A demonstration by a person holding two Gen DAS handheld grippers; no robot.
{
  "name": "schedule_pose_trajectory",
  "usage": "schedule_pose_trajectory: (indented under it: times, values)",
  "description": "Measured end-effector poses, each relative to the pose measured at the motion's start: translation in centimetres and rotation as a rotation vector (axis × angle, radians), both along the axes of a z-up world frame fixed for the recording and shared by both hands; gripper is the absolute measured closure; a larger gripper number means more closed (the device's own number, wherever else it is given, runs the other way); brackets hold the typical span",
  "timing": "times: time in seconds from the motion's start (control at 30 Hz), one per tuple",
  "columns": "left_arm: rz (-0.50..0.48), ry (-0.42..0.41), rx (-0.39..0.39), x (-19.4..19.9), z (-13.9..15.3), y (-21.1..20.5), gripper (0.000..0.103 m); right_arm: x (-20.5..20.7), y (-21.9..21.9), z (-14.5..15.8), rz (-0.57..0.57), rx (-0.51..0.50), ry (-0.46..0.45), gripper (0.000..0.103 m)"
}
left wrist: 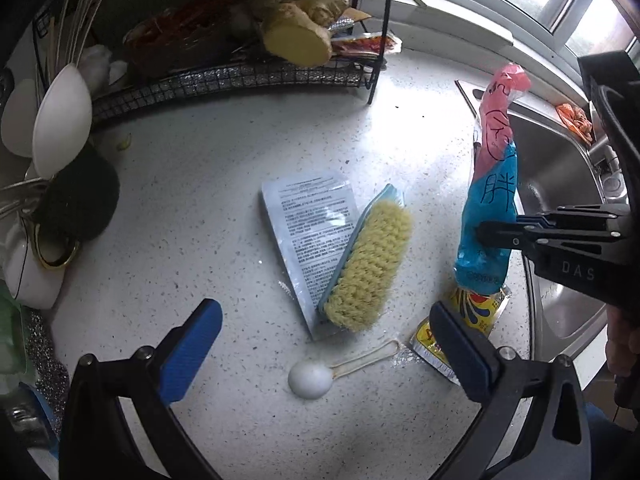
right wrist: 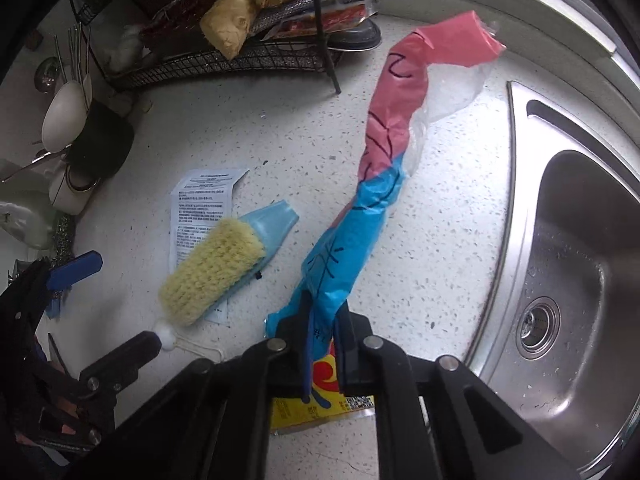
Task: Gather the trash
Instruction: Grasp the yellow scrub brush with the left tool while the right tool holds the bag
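Right gripper (right wrist: 320, 344) clamps the pink-and-blue plastic wrapper (right wrist: 384, 168) at its near end. Light, limp, slippery film: grip bunched section. Left gripper (left wrist: 320, 344) spread wide, empty.

The left gripper (left wrist: 326, 344) hovers with fingers spread wide (blue pads showing), while the right gripper (right wrist: 320, 320) is clamped.

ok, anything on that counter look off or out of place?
Yes. The scrub brush lies tipped on its side across a printed packet, and a yellow wrapper lies loose on the counter near the sink.
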State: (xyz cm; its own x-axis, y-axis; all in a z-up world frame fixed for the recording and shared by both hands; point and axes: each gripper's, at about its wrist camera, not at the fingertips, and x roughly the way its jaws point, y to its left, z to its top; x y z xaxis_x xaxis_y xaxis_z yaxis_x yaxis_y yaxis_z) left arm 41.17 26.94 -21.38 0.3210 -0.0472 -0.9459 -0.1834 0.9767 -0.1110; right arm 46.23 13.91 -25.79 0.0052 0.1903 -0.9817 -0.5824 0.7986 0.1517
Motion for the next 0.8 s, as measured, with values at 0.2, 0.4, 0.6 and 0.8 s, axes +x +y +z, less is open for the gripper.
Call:
schedule_pose_trajectory:
  times: [0.2, 0.4, 0.6, 0.8]
  values:
    - [-0.061, -0.011, 0.013, 2.1, 0.1, -1.6, 0.0, -0.8, -3.4, 0.8, -0.058, -0.035, 0.008, 0.096]
    - [-0.095, 0.006, 0.009, 3.7, -1.3, -2.0, 0.003, -1.5, -4.3, 1.1, -0.06, -0.051, 0.008, 0.096]
    - [-0.133, 0.045, -0.002, 5.0, -3.1, -2.5, 0.027, -1.4, -3.7, 0.3, -0.046, -0.05, 0.022, 0.096]
    - [-0.151, 0.055, -0.008, 5.3, -4.0, -2.7, 0.069, -1.5, -3.7, 0.0, -0.038, -0.049, 0.035, 0.095]
